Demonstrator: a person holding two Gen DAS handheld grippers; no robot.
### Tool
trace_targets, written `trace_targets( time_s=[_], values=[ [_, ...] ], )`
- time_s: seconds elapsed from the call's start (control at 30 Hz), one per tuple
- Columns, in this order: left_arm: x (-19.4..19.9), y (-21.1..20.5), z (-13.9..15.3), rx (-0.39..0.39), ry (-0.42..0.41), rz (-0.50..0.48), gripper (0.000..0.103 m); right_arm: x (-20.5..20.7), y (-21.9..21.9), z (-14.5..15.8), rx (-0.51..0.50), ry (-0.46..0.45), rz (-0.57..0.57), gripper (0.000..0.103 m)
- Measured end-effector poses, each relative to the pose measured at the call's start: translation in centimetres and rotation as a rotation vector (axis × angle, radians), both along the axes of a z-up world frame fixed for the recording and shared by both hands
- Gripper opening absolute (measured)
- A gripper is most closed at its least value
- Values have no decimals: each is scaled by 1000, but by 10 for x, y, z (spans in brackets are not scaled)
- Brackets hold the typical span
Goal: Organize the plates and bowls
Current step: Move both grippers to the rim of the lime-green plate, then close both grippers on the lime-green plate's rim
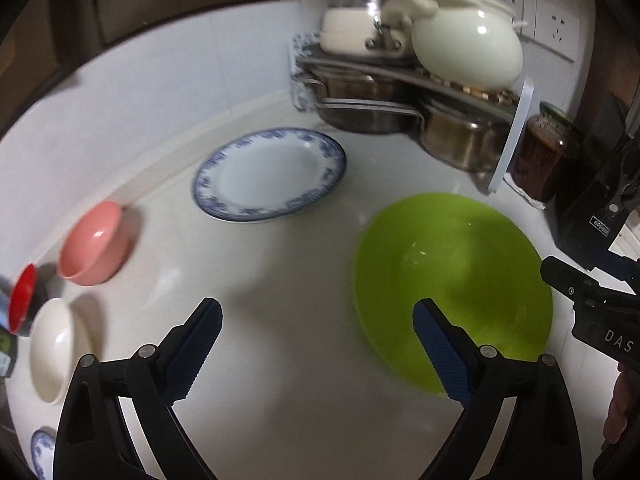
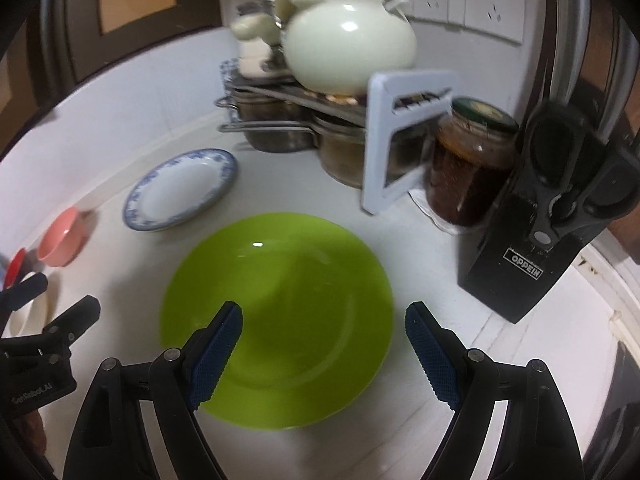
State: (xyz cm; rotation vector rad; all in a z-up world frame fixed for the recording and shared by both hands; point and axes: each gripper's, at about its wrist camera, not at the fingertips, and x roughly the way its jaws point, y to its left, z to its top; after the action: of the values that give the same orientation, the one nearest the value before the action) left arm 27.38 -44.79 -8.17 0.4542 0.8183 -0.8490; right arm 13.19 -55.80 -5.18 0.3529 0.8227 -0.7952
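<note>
A lime green plate (image 1: 452, 276) lies on the white counter and fills the middle of the right wrist view (image 2: 280, 320). A blue-patterned white plate (image 1: 268, 174) lies behind it, also in the right wrist view (image 2: 180, 188). A pink bowl (image 1: 94, 244) and a white bowl (image 1: 52, 348) stand at the left; the pink bowl also shows in the right wrist view (image 2: 62, 242). My left gripper (image 1: 316, 320) is open and empty, left of the green plate. My right gripper (image 2: 324, 320) is open and empty, just above the green plate's near half.
A metal rack (image 2: 296, 96) with steel pots and a cream teapot (image 2: 348, 36) stands at the back. A dark jar (image 2: 468, 168) and a black knife block (image 2: 536, 236) stand at the right. A red-lidded item (image 1: 22, 296) sits at the far left.
</note>
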Motion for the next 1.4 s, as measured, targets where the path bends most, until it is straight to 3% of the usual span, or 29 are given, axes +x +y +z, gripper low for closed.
trace_targets(
  time_s=[0.43,1.07,1.2,1.4],
  values=[
    [6,-55,-41,77,103,-43,86,2,-55,-53,94,79,-44,83],
    [9,-73,-62,120,216,-74,59,8,-73,-76,205,107,-29,55],
    [9,-74,-61,112,237,-90,49,9,-72,-76,211,98,-18,47],
    [11,-74,-60,111,240,-82,45,9,-73,-76,213,96,-27,42]
  ],
)
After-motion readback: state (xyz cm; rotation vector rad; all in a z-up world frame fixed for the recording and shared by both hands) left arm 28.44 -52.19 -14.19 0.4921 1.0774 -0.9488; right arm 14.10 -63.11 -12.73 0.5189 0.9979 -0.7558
